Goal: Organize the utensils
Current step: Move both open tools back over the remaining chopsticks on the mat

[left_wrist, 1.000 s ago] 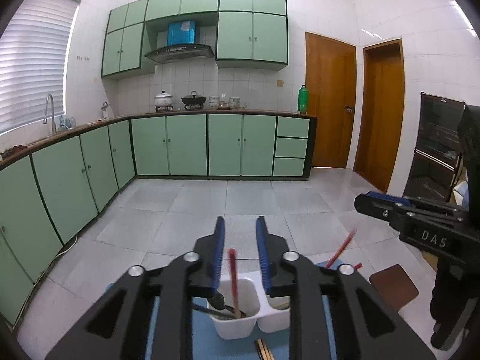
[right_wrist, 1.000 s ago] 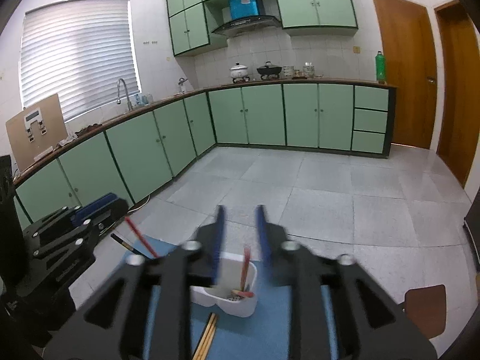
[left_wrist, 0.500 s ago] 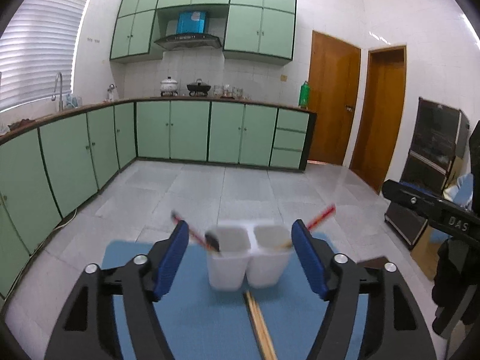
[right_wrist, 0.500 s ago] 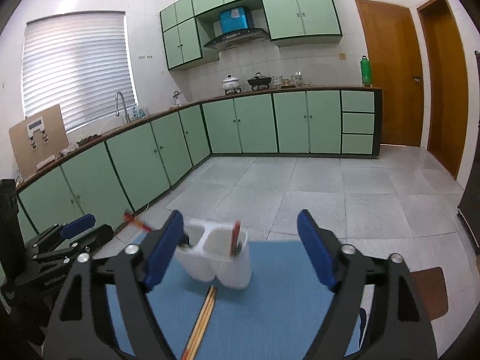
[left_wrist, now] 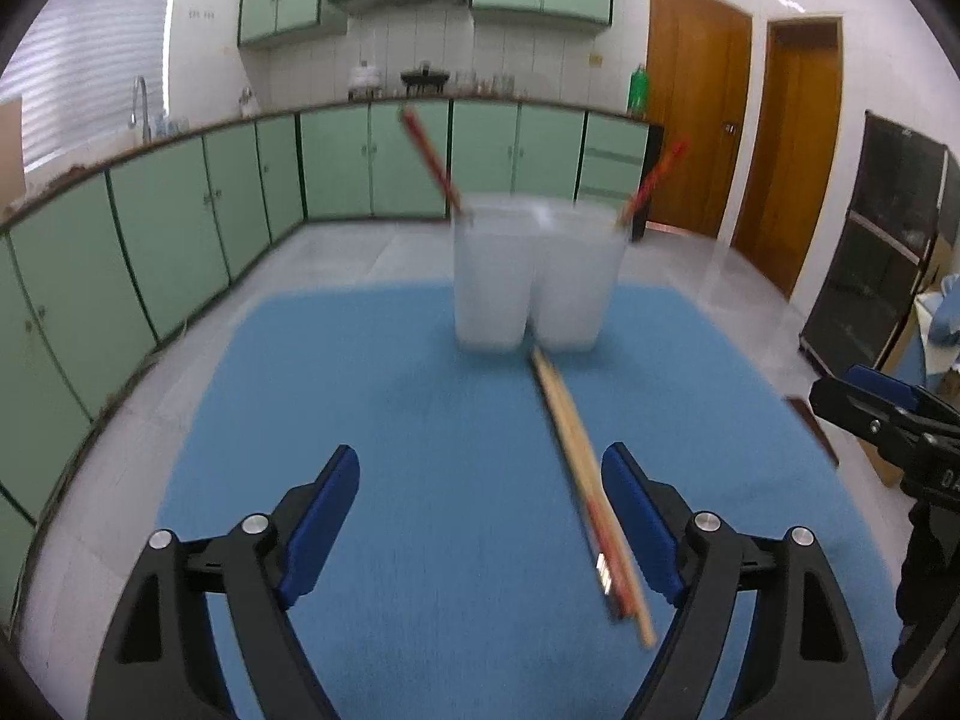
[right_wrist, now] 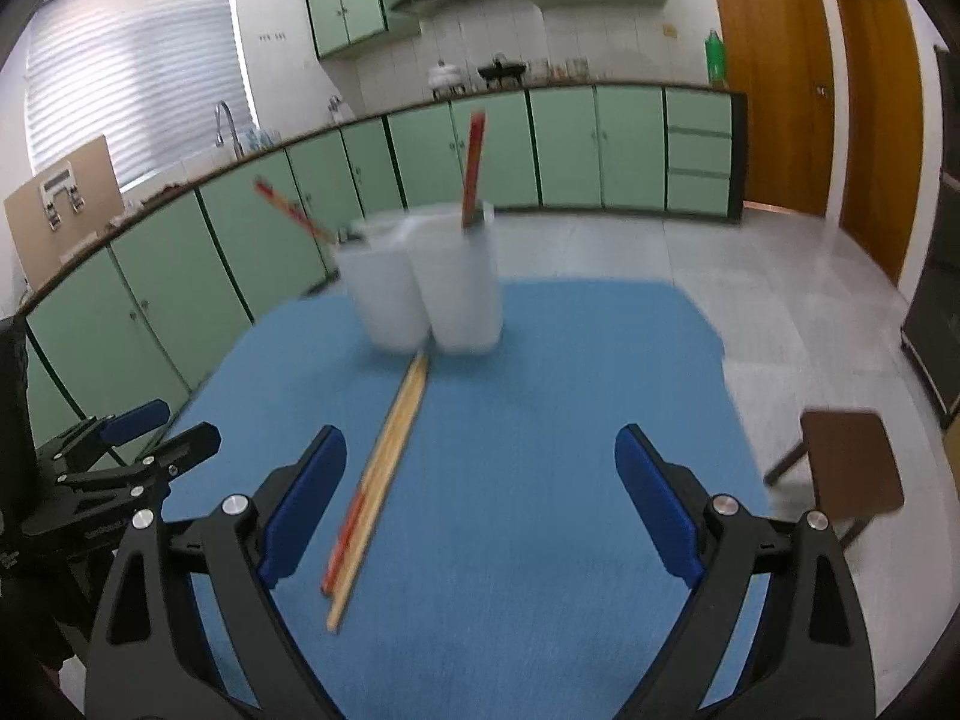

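Observation:
A white two-compartment holder (left_wrist: 534, 282) (right_wrist: 426, 288) stands at the far side of the blue mat. One red-tipped chopstick (left_wrist: 429, 156) (right_wrist: 288, 210) leans out of its left compartment, another (left_wrist: 654, 180) (right_wrist: 474, 162) out of its right. A loose pair of chopsticks (left_wrist: 585, 480) (right_wrist: 384, 468) lies on the mat, running back from the holder. My left gripper (left_wrist: 479, 450) hangs low over the mat with its jaws opening; the pair lies just inside its right finger, untouched. My right gripper (right_wrist: 480, 432) is also opening, with the pair beside its left finger and nothing gripped.
The blue mat (left_wrist: 390, 420) covers the table. A brown stool (right_wrist: 852, 468) stands on the floor at the right. Green kitchen cabinets (right_wrist: 180, 288) run along the left and back walls. Each gripper shows at the edge of the other's view: the right one (left_wrist: 888, 414), the left one (right_wrist: 138, 438).
Both grippers went from nearly shut to wide open and sank towards the mat. The holder, earlier seen from above, now stands ahead. The loose chopsticks came into view by the fingers.

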Available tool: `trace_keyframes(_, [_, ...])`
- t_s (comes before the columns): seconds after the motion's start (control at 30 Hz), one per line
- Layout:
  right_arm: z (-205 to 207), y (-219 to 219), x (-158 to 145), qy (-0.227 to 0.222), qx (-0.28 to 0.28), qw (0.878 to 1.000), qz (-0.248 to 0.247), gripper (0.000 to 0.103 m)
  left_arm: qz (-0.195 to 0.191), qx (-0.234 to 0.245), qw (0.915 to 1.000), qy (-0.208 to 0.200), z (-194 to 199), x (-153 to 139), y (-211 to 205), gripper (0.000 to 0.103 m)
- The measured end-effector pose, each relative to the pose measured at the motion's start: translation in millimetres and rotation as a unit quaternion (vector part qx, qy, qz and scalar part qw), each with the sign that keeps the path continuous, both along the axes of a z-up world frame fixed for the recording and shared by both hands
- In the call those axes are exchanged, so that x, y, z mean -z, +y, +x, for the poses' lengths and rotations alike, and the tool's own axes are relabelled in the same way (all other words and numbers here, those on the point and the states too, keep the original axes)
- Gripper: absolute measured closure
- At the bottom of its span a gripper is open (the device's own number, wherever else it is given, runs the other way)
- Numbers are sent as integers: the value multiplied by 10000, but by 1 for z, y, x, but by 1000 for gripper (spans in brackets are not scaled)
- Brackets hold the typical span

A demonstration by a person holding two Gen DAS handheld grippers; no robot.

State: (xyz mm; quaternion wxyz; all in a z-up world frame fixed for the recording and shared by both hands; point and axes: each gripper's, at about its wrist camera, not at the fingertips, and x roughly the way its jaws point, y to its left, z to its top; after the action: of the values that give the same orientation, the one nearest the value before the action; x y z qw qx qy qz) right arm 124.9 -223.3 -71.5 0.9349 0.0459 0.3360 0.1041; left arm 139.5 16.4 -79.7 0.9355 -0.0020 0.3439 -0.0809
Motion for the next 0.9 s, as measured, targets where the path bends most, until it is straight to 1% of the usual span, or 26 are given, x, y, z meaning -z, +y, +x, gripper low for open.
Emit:
trace_keyframes(0.13, [-13,9,35,458,-60,9989,23,15,96,-55,9993,351,-3,27,4,22])
trace_keyframes(0.27, [-21,29,56,744,-145,9971,-12,15,209,-128,9976,654,-9,50,9,22])
trace_keyframes(0.37, [-26,43,67,881,-229,9958,-27,16,282,-181,9963,791,-11,58,13,22])
trace_keyframes(0.5, [-29,59,73,983,-301,9947,-87,18,331,-214,9957,842,-16,61,17,22])
trace_keyframes(0.73, [-31,72,80,1142,-342,9927,-171,29,358,-300,9947,914,-21,65,24,22])
trace_keyframes(0.8, [-30,77,79,1114,-341,9929,-240,32,341,-333,9945,929,-21,65,27,22])
trace_keyframes(0.87, [-29,80,78,1098,-361,9929,-269,38,305,-367,9944,939,-22,65,30,22])
trace_keyframes(0.9, [-28,82,78,1091,-354,9929,-307,44,293,-376,9944,946,-22,65,31,22])
